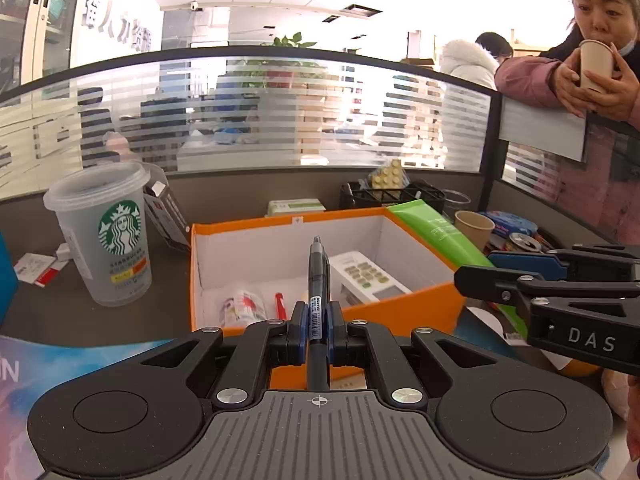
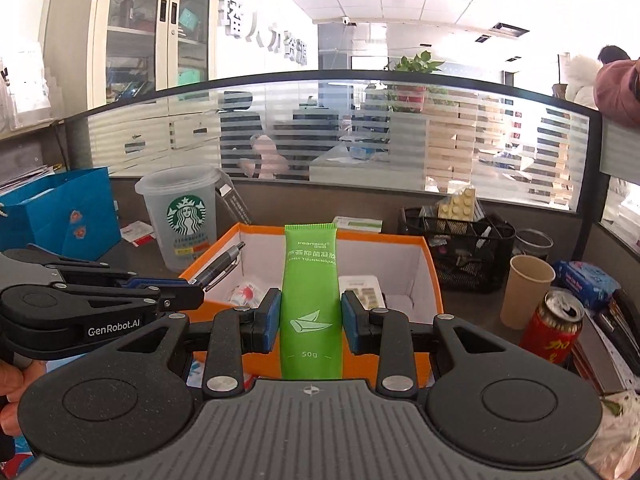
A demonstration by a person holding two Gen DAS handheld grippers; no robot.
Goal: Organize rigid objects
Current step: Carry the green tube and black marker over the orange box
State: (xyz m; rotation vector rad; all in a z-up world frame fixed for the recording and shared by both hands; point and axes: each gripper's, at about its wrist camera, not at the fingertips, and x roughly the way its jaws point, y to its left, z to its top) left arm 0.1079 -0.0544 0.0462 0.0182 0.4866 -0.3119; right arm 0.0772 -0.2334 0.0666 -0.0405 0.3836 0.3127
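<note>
My left gripper [image 1: 318, 330] is clamped on a dark pen [image 1: 318, 280], its long axis running straight forward along my fingers, tip aimed over the near wall of the orange box [image 1: 400, 308]. Inside lie a small packet [image 1: 244, 304], a red item [image 1: 281, 305] and a white calculator [image 1: 366, 276]. My right gripper [image 2: 310, 322] grips a green tube [image 2: 311, 292], lengthwise forward, crimped end over the box.
</note>
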